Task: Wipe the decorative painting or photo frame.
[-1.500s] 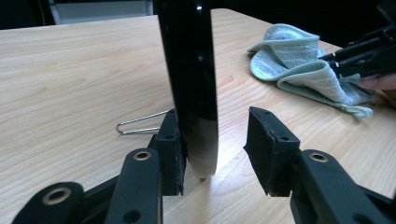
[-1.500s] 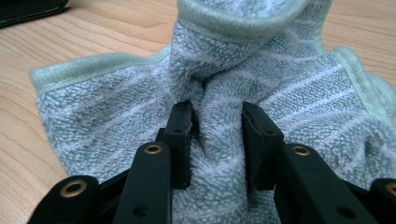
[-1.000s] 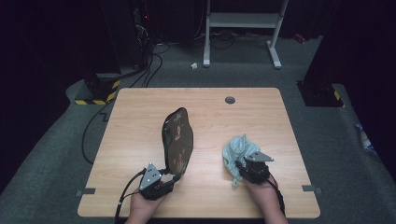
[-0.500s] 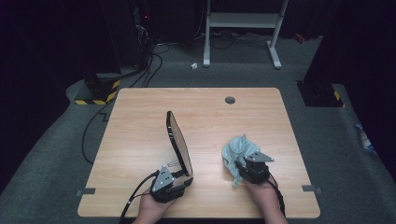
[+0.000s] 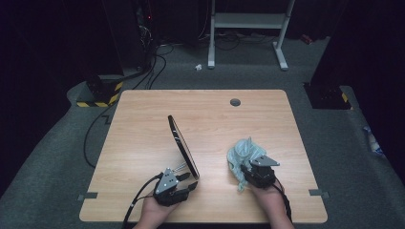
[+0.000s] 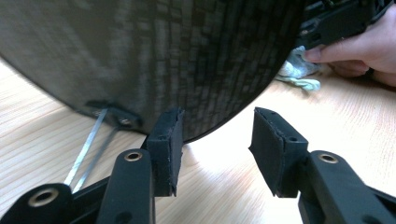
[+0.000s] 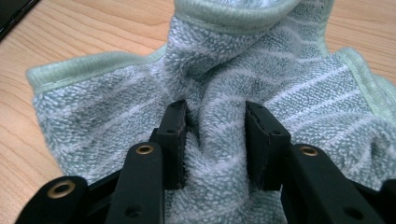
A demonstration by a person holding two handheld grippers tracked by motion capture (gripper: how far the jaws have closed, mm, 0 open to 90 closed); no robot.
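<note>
Currently we are pinching the towel (image 7: 219, 140) in the right gripper (image 7: 215, 140); left gripper (image 6: 215, 149) gaping, mirror (image 5: 183, 145) propped, wiping not begun.

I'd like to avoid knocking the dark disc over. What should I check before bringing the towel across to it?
1. Right gripper shut on the towel: ok, a fold sits between its jaws.
2. Left gripper gripping the dark disc: not ok, the jaws stand open at its rim.
3. Disc up on edge: ok in the high view.
4. What props the disc: cannot tell; its wire runs down beside the left jaw.
5. Towel apart from disc: ok, bare table lies between.
</note>
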